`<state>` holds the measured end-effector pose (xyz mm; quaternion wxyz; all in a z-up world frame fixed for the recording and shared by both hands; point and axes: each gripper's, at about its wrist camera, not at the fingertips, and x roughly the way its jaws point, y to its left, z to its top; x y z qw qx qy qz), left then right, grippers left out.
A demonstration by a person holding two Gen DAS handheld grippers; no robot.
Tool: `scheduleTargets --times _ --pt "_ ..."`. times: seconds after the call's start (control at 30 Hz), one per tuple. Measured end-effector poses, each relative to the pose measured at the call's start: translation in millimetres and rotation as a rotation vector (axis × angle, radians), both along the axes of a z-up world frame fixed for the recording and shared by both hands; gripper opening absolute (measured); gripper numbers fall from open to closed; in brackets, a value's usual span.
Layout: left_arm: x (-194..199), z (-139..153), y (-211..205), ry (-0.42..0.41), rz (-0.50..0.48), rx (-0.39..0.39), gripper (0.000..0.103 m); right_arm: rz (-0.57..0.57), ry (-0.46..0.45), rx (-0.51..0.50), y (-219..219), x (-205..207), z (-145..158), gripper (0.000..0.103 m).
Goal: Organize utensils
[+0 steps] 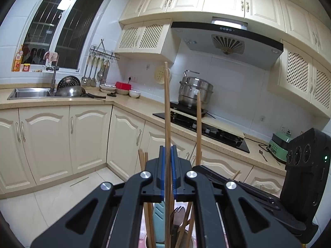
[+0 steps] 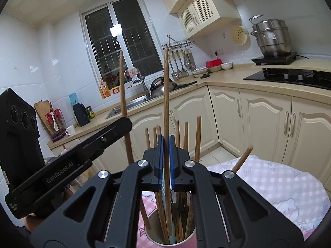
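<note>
Each gripper's fingers [image 1: 162, 165] [image 2: 160, 157] hide 1 clamped chopstick's [image 1: 167, 107] [image 2: 165, 95] middle.

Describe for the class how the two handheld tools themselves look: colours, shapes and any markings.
Both tools are matte black plastic with angular linkage arms that have triangular cut-outs and round silver pivot bolts. The left tool and right tool each carry flat blue pads inside the fingers. Seen from the side, the left tool's body reads "GenRobot.AI" in white, and its boxy rear housing shows three round recesses.
</note>
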<state>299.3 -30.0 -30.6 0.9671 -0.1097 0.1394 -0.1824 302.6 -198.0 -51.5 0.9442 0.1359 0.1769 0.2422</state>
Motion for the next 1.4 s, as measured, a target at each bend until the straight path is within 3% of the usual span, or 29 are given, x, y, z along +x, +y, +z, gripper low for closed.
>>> scheduleTargets --times 0.17,0.2,0.23,0.27,0.3,0.4,0.47,0.67,1.07,1.4 --pt "6 -13 -4 0.044 -0.015 0.027 0.008 0.008 0.032 -0.023 4 0 -7 0.007" --pt "6 -14 -3 0.057 -0.018 0.028 0.022 0.007 0.039 -0.029 4 0 -7 0.010" --pt "5 -14 -1 0.065 -0.004 0.023 0.030 0.005 0.042 -0.031 3 0 -7 0.011" --pt "3 -13 3 0.064 0.008 0.015 0.048 -0.011 0.044 -0.029 -1 -2 -6 0.018" --pt "0 -10 10 0.055 0.023 -0.006 0.063 -0.024 0.047 -0.025 -4 -3 -4 0.033" --pt "-11 -1 24 0.033 0.050 -0.021 0.085 -0.059 0.041 0.011 -20 -8 2 0.075" --pt "-18 7 25 0.022 0.070 0.016 0.091 -0.068 0.018 0.007 -24 -14 9 0.080" --pt "-40 23 26 0.028 0.128 0.098 0.098 -0.078 -0.011 -0.011 -29 -30 25 0.097" --pt "-109 60 22 -0.034 0.222 0.200 0.098 -0.165 -0.041 -0.065 -39 -85 70 0.097" --pt "-169 62 22 -0.013 0.257 0.237 0.098 -0.223 0.023 -0.117 -39 -139 64 0.097"
